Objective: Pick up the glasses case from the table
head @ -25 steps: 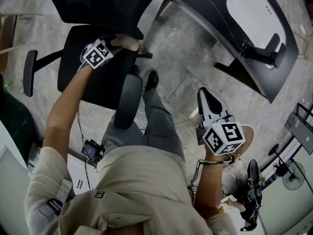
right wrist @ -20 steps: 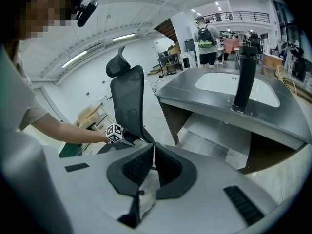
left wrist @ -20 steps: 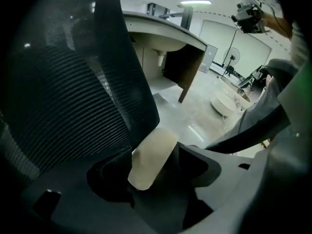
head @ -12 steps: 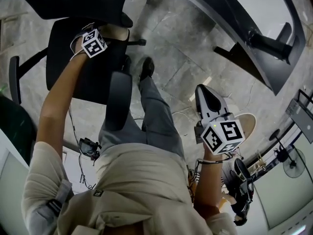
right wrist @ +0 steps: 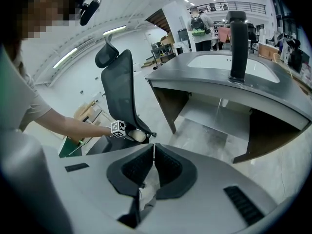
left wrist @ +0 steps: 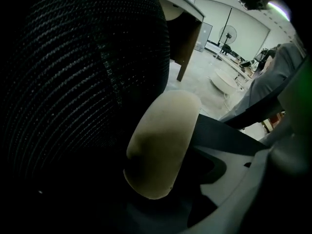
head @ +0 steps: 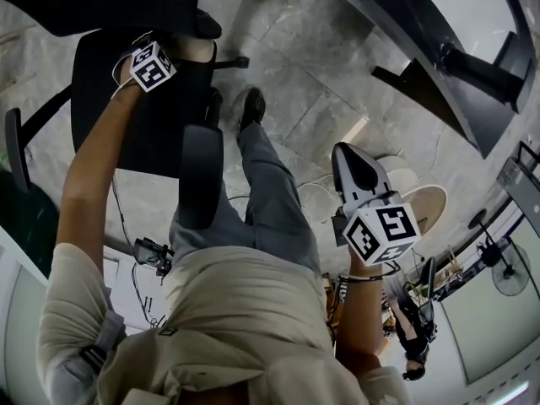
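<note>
A pale stone floor (head: 325,91) runs under a grey curved desk (right wrist: 222,84), and a black office chair (head: 139,133) stands pulled away from the desk. The glasses case (left wrist: 163,143) isn't on any table. It lies on the chair's seat, close against the foot of the mesh back (left wrist: 73,82). It is a beige, rounded oblong with a matt skin.

The left gripper (head: 181,53) points steeply down at it. Its jaws have just been opening and now stand wide apart, with the case between them. As far as I can see, neither pad presses on it, though the far jaw is lost in shadow.

I'd guess the case is light and stiff-shelled, so it should take a firm squeeze without harm. The curved sides could let it squirt out of a grip near either end. The safest hold looks to be across the narrow width at the middle, where the flanks run closest to parallel, with the pads set low enough to get under the bulge.

The right gripper (right wrist: 153,155) hangs over the floor beside the person's leg, well apart from the chair. Its jaws are closed together, tips meeting, with nothing in them.
</note>
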A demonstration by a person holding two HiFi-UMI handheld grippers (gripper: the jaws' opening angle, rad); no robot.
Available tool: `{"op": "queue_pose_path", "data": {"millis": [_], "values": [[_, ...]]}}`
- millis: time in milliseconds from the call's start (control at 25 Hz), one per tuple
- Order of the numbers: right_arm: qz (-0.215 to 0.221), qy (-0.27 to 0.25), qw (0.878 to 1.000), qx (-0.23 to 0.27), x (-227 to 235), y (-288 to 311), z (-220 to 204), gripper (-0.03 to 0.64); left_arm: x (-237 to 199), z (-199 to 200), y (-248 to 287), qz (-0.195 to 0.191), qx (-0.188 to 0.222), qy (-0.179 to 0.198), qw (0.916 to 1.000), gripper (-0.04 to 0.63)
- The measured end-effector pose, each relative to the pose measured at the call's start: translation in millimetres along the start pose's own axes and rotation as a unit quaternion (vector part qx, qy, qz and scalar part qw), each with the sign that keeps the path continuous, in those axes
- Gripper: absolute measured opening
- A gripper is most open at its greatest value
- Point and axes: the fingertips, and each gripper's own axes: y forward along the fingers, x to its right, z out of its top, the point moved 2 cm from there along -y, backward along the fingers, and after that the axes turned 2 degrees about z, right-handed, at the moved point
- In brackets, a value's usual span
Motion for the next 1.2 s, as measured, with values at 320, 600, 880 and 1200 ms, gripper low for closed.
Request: {"op": "queue_pose_path", "data": {"millis": [320,600,880,1200], "values": [[0.011,-0.001,1.0,-0.011,-5,9,-7,0.026,0,0,-6,0.027,0.022,0.004,0.9994,0.396],[0.014,-0.011,1.0,-0.005,-14,7,2,0.026,8,3,-29,0.043,0.047,-0.022,0.9978,0.373],[0.024,-0.02,1.0,-0.003,-31,9,5,0.026,10,-9,-49,0.038,0.057,-0.084,0.9941,0.357],[0.033,-0.03,0.999,-0.006,-47,15,9,0.026,26,-49,-58,-0.016,0.025,-0.161,0.9864,0.35]]}}
